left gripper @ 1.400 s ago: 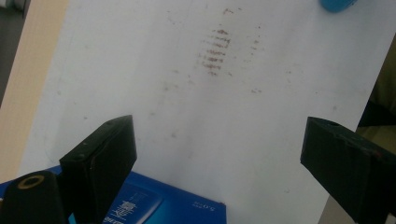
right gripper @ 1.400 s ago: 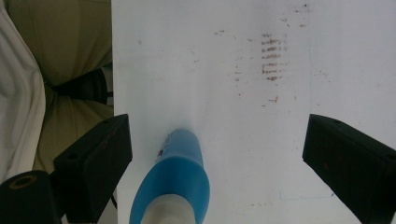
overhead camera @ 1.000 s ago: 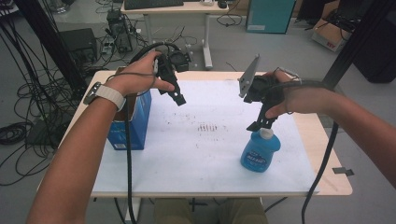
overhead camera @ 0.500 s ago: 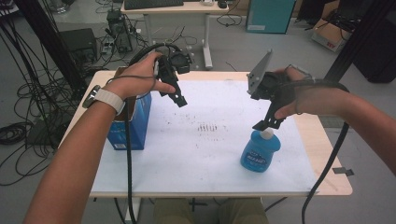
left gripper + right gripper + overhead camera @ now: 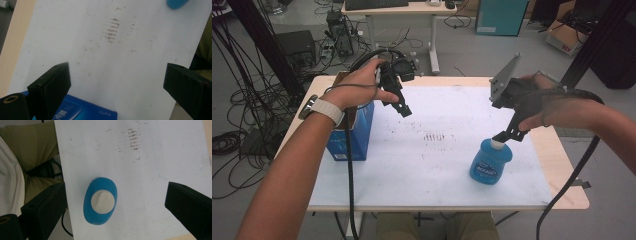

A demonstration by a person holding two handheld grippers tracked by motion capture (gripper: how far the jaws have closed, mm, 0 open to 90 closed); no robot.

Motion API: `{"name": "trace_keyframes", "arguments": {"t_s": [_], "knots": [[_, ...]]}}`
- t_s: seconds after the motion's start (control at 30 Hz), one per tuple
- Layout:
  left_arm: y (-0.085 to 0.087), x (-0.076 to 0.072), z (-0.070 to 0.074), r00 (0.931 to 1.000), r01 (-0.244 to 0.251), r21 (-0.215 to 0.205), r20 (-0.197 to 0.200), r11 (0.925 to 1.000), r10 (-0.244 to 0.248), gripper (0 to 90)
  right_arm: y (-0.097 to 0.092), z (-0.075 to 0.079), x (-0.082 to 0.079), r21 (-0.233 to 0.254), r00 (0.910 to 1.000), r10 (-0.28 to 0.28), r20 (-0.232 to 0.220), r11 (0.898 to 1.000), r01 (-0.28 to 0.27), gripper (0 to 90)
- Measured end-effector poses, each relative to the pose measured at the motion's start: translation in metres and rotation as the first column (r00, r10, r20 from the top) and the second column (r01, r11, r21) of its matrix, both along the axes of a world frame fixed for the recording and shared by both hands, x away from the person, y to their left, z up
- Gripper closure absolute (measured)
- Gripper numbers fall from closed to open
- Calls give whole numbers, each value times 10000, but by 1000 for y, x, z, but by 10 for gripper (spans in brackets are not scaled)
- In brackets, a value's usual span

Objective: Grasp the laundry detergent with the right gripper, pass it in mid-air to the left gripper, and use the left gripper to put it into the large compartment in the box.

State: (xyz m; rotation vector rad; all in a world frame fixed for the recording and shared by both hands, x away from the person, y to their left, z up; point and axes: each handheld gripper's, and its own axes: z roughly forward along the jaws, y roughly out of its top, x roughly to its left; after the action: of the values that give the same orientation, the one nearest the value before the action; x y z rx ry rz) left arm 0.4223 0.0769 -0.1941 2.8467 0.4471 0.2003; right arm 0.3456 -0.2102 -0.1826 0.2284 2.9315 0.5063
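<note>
Right gripper [image 5: 507, 136] poised over blue bottle [image 5: 490, 161] at lower right.
Its jaws stand apart above the white cap [image 5: 102, 201]; left gripper [image 5: 403, 108], upper left, also gapes, holding nothing.

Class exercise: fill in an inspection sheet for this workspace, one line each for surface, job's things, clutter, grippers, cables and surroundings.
Surface: table under a white sheet with brown smudges.
Job's things: blue bottle, white cap, upright at the sheet's right; blue box at its left edge.
Clutter: nothing seen.
Grippers: left hand-held gripper open above the sheet beside the box; right hand-held gripper open, directly above the bottle's cap, nothing held.
Cables: one trails from each gripper; more lie on the floor at left.
Surroundings: desk, cardboard boxes, grey floor.
</note>
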Motion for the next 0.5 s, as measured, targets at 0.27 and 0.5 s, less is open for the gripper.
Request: {"name": "trace_keyframes", "arguments": {"t_s": [0.27,0.5], "knots": [[-4,0,-1,9999,129,53,69,9999,-129,79,-14,-2,-6,87,9982,-582,-115,9983,583,39],[-6,0,-1,9998,155,10,87,9999,-155,80,-22,-7,-11,135,9953,-921,-292,9956,925,41]]}}
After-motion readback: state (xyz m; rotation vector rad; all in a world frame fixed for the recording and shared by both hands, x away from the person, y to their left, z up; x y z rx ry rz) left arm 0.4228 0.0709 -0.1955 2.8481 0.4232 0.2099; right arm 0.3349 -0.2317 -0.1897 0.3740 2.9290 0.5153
